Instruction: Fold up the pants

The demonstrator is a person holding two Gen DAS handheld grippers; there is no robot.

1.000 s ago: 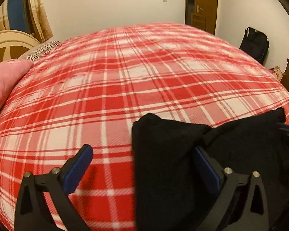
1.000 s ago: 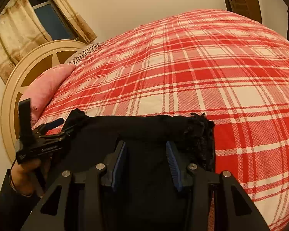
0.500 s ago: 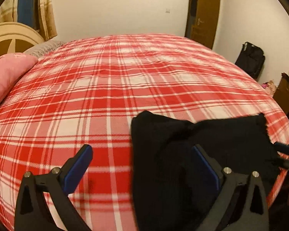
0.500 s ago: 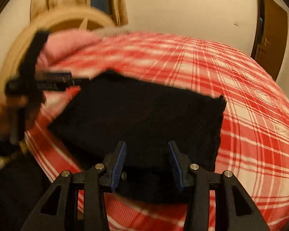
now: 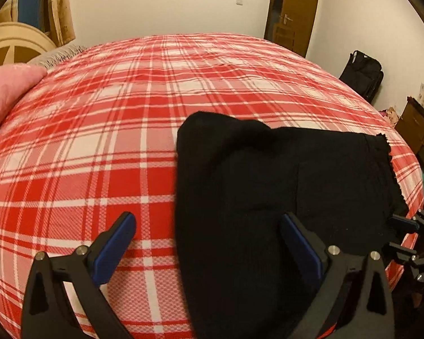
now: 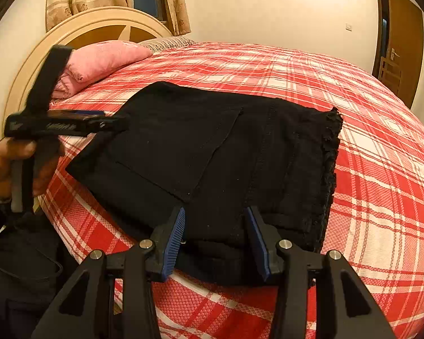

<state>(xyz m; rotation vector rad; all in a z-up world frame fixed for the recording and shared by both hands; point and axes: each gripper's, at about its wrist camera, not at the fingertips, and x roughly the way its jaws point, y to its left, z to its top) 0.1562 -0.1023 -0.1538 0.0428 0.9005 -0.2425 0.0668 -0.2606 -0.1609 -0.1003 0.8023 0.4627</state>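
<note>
I read the black pants as already folded into a compact rectangle, lying on the plaid bedspread mid-frame. My left gripper is spread wide, pinching nothing. My right gripper stands half open above the near edge. Only tidying seems left.

Left gripper: jaws spread wide, blue pads well apart, angled down and forward, nothing pinched. Right-hand pad sits over dark cloth, no squeeze visible. In the right wrist view a hand wraps its handle from below, body roughly level. Right gripper: jaws part-open, tilted down, fingers roughly parallel; can't tell whether the pads press anything.
</note>
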